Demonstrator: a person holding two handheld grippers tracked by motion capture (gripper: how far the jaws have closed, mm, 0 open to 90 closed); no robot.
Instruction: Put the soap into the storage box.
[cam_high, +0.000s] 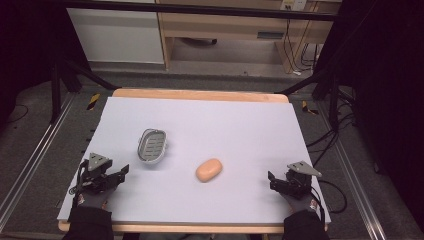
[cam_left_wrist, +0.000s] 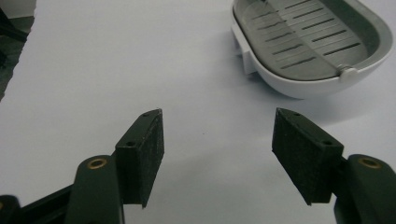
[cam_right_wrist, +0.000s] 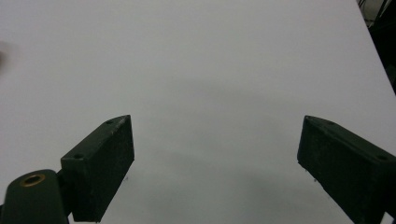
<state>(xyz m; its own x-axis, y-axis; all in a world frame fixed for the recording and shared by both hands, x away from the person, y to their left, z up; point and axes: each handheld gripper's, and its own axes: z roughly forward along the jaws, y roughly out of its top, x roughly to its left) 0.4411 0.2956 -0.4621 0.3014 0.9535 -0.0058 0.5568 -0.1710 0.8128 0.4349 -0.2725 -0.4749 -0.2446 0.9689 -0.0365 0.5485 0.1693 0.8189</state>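
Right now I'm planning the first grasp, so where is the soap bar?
In the high view the soap bar lies on the white table near its middle, right of the soap dish and apart from it, between the two grippers.

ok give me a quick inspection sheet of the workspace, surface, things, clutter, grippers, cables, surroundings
surface: white sheet over a wooden table, flat, no marks seen
job's things: orange soap bar lying loose near the middle; grey slotted soap dish to its left, nothing in it, also close ahead in the left gripper view
clutter: nothing seen
grippers: left gripper at the near left, jaws open, holding nothing; right gripper at the near right, jaws open, holding nothing
cables: one trails from the right gripper; more lie on the floor at the right
surroundings: dark floor, metal rails at both sides, wooden furniture behind the table
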